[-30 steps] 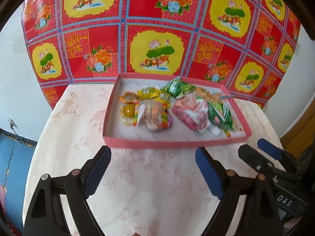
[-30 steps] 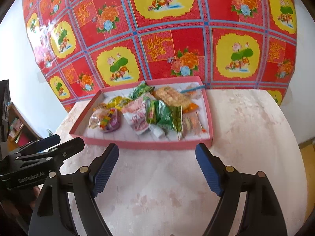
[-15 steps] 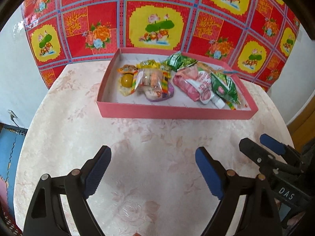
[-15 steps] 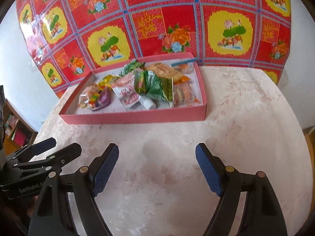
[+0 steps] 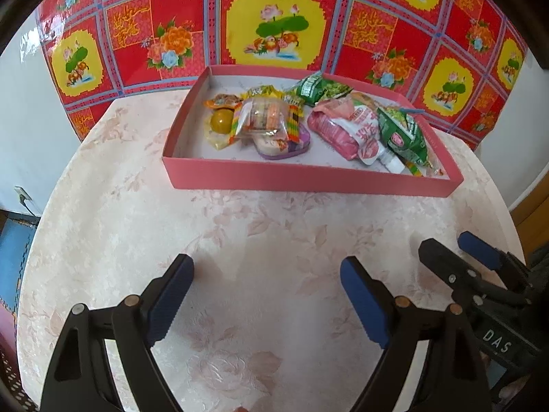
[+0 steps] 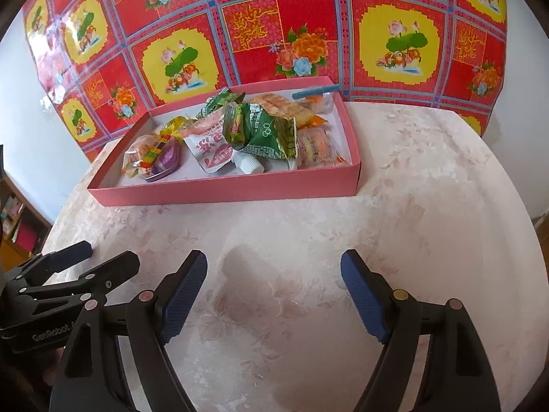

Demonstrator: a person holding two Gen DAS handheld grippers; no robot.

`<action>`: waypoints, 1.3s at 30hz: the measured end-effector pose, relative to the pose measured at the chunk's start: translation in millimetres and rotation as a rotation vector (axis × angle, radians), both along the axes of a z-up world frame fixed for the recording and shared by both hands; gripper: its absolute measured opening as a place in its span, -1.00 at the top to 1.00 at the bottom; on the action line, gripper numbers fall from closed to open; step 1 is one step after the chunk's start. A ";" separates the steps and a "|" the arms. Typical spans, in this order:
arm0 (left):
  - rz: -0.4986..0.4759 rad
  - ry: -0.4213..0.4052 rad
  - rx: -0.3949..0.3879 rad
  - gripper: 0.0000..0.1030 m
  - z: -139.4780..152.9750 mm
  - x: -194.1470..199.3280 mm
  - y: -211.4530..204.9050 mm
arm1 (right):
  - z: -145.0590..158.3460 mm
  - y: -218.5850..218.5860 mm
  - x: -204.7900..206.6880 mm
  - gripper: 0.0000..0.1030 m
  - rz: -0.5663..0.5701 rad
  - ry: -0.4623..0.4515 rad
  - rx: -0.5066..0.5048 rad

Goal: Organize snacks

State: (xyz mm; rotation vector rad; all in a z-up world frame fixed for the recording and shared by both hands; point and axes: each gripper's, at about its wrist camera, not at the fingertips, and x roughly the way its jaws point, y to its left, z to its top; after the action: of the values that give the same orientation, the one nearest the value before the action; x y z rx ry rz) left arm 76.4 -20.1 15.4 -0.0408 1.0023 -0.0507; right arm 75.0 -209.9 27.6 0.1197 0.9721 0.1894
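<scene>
Change since the earlier frame: both tools have dipped toward the desk, so the pink box (image 5: 308, 178) now sits higher and farther off in each view, with more bare cloth before it. Left tool (image 5: 266, 295): jaws wide, nothing between them, hovering over the desk (image 5: 113, 206) short of the box's near wall. Right tool (image 6: 274, 292): jaws wide, likewise empty, same standoff. Pink box: shallow, open-topped, long axis running crosswise to both tools, its far wall close to the red floral cloth (image 5: 281, 17). Contents, loose and overlapping: a yellow ball-shaped sweet (image 5: 221, 122) at the box's left end, beside it a clear wafer packet (image 5: 264, 120) lying over a purple tin (image 5: 284, 144); mid-box, a pink pouch (image 5: 346, 127); toward the right end, green packets (image 6: 264, 130) and orange biscuit packs (image 6: 314, 146). Judged reach: left tool nearer the box's left end, right tool nearer its right end; snacks lie straight ahead beyond the near wall.
</scene>
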 end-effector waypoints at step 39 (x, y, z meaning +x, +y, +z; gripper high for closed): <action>0.003 -0.078 0.068 -0.77 -2.0 -4.7 -3.7 | -1.8 8.8 -1.3 -0.60 0.006 -0.010 -0.096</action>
State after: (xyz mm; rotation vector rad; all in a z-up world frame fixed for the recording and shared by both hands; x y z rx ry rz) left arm 71.7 -23.8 13.4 0.0223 0.9259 -0.0155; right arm 73.7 -201.1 25.8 0.0272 0.9701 0.1485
